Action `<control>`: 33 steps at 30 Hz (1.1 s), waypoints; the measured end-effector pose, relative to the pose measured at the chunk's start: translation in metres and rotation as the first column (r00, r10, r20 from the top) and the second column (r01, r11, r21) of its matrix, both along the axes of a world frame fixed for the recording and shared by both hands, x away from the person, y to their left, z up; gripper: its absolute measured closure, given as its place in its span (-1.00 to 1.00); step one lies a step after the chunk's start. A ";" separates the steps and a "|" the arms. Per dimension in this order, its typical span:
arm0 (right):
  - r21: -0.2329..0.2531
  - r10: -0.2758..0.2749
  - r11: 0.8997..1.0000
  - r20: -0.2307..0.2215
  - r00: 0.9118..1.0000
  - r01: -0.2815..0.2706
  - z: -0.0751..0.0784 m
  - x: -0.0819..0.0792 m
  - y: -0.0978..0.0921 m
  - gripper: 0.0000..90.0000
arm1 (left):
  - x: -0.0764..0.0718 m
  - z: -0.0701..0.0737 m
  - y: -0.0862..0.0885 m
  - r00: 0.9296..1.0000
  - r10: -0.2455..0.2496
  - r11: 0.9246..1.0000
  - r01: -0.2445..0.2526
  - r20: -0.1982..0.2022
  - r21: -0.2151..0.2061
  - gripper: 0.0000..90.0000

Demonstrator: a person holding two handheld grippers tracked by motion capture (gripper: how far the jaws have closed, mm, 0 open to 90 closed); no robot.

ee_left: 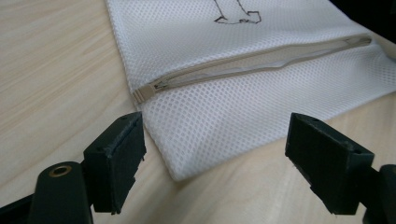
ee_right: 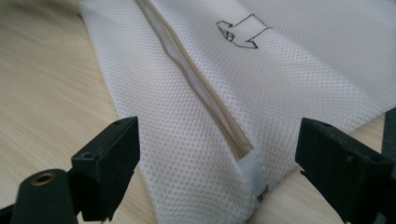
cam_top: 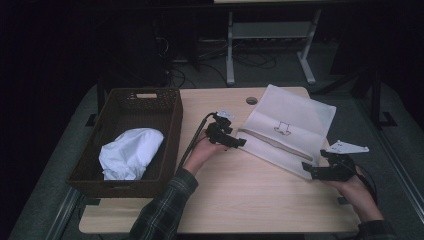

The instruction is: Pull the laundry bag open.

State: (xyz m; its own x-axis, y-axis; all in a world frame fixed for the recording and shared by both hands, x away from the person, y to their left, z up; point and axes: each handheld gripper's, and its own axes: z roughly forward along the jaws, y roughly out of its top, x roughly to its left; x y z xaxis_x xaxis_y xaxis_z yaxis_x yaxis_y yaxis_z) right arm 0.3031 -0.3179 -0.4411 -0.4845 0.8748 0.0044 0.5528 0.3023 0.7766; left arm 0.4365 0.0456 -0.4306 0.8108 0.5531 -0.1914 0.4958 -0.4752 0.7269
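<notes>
We hold both grippers, left (cam_top: pixel 239 142) and right (cam_top: pixel 309 170), jaws open, at the soft, light mesh bag's (cam_top: pixel 292 127) near corners, likely best pinched there.

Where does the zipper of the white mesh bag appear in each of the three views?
High view: zipper runs diagonally across the mesh bag, right of centre.
Left gripper view: zipper crosses the upper middle, rising rightward.
Right gripper view: zipper runs from top centre down to lower middle.
Shared landmark: the black outline drawing.

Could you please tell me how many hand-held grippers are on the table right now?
2: the left hand-held gripper sits at the mesh laundry bag's left end, and the right hand-held gripper at its near right corner. Both are open.
</notes>
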 end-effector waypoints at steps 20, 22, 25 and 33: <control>0.015 0.022 1.000 0.033 0.999 -0.022 0.008 -0.026 0.026 -0.70 | -0.075 0.021 0.044 0.998 0.021 1.000 -0.020 0.059 -0.019 -0.57; 0.018 0.032 0.999 0.031 0.999 -0.033 0.007 -0.029 0.030 -0.70 | -0.082 0.020 0.047 0.998 0.020 1.000 -0.019 0.059 -0.024 -0.56; 0.027 0.057 0.998 0.024 0.998 -0.058 0.005 -0.033 0.040 -0.70 | -0.091 0.018 0.052 0.998 0.016 1.000 -0.015 0.054 -0.026 -0.57; 0.047 0.089 0.995 0.017 0.996 -0.090 0.003 -0.035 0.057 -0.70 | -0.114 0.011 0.064 0.998 0.030 1.000 -0.030 0.062 0.008 -0.57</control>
State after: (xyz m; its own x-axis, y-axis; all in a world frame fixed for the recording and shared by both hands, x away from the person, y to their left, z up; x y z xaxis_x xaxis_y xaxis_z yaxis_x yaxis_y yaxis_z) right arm 0.2681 -0.2608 -0.4380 -0.5613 0.8268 0.0374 0.5131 0.3122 0.7995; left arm 0.3229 0.1094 -0.4198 0.8039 0.5790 -0.1361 0.4639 -0.4673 0.7526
